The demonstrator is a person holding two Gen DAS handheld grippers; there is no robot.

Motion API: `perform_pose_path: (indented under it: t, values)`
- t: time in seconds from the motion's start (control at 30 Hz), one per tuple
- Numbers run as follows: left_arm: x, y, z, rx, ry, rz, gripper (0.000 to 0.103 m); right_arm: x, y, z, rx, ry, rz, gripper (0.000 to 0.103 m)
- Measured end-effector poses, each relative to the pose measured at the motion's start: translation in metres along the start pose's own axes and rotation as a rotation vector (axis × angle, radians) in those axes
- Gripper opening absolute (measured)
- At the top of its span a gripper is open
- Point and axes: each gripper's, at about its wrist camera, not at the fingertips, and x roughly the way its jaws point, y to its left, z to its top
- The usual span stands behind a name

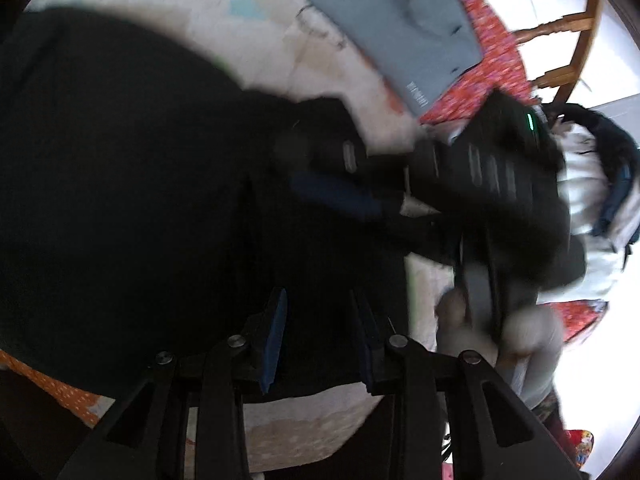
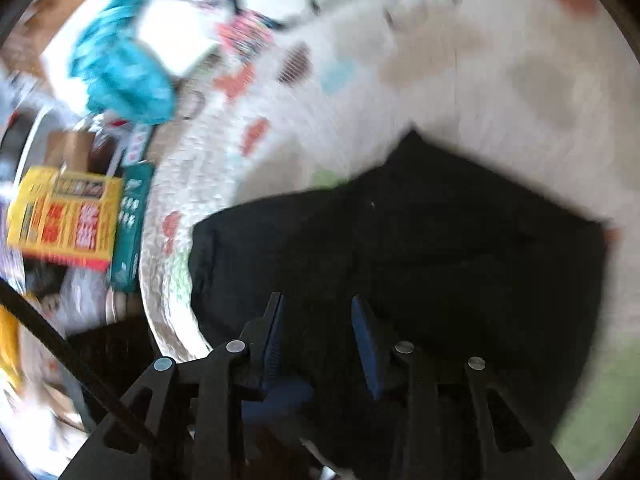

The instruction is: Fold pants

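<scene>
The black pants [image 1: 120, 180] lie bunched on a white quilt with coloured patches [image 1: 240, 32]. My left gripper [image 1: 320, 304] hovers over the pants' near edge, jaws apart, nothing between the blue pads. The right gripper [image 1: 336, 184] shows in the left wrist view at centre right, low over the cloth, held by a hand [image 1: 500, 332]. In the right wrist view the pants [image 2: 440, 240] spread as a dark folded shape ahead. My right gripper [image 2: 318, 304] sits just above them with its jaws apart and empty. Both views are motion-blurred.
Folded grey pants [image 1: 400, 28] lie at the far edge of the quilt on a red patterned cloth [image 1: 492, 60], with a wooden chair [image 1: 568, 28] behind. At the left of the right wrist view are a yellow box [image 2: 68, 216], a teal box [image 2: 132, 220] and a turquoise cloth [image 2: 120, 68].
</scene>
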Motion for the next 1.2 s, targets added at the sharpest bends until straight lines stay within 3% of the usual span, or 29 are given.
perform_pose_path:
  t: [0.13, 0.2, 0.33, 0.4, 0.47, 0.53, 0.57, 0.63, 0.67, 0.77, 0.8, 0.93, 1.0, 1.2]
  values:
    - [-0.015, -0.004, -0.002, 0.029, -0.002, -0.014, 0.027, 0.005, -0.017, 0.014, 0.129, -0.012, 0.052, 0.039]
    - [-0.03, -0.011, -0.002, 0.058, -0.027, -0.015, 0.027, -0.017, -0.01, 0.018, 0.093, -0.076, 0.109, 0.04]
    - [-0.049, -0.027, -0.002, 0.097, -0.08, -0.071, 0.027, -0.051, -0.008, 0.028, 0.049, -0.185, 0.074, 0.046]
    - [-0.043, -0.036, 0.0, 0.126, -0.059, -0.111, 0.03, -0.048, -0.012, 0.037, 0.066, -0.172, 0.072, 0.046]
    - [-0.025, -0.036, -0.002, 0.137, -0.026, -0.071, 0.03, -0.029, -0.016, 0.047, 0.095, -0.127, 0.075, 0.046]
    - [-0.004, -0.025, -0.003, 0.101, 0.027, -0.042, 0.03, -0.012, -0.022, 0.06, 0.119, -0.117, -0.023, 0.046]
    - [0.005, -0.014, -0.005, 0.064, 0.048, -0.046, 0.029, -0.005, -0.028, 0.067, 0.117, -0.119, -0.075, 0.038]
    - [0.003, -0.007, -0.007, 0.042, 0.038, -0.09, 0.029, -0.004, -0.03, 0.076, 0.106, -0.147, -0.128, 0.033]
    - [-0.001, -0.006, -0.007, 0.038, 0.041, -0.098, 0.029, -0.008, -0.027, 0.081, 0.083, -0.172, -0.194, 0.032]
    - [-0.023, -0.005, -0.007, 0.051, 0.015, -0.092, 0.03, -0.016, -0.007, 0.088, -0.023, -0.204, -0.415, 0.036]
    - [-0.029, -0.007, -0.005, 0.057, -0.005, -0.09, 0.031, -0.023, -0.003, 0.086, -0.053, -0.216, -0.439, 0.042]
    - [-0.075, 0.002, -0.005, 0.036, -0.106, -0.085, 0.036, -0.06, 0.005, 0.059, -0.071, -0.254, -0.324, 0.046]
    - [-0.091, 0.009, -0.004, 0.015, -0.146, -0.076, 0.036, -0.077, 0.005, 0.04, -0.076, -0.27, -0.28, 0.053]
    - [-0.123, 0.041, 0.002, -0.089, -0.263, 0.007, 0.04, -0.118, -0.014, -0.029, -0.032, -0.293, -0.245, 0.056]
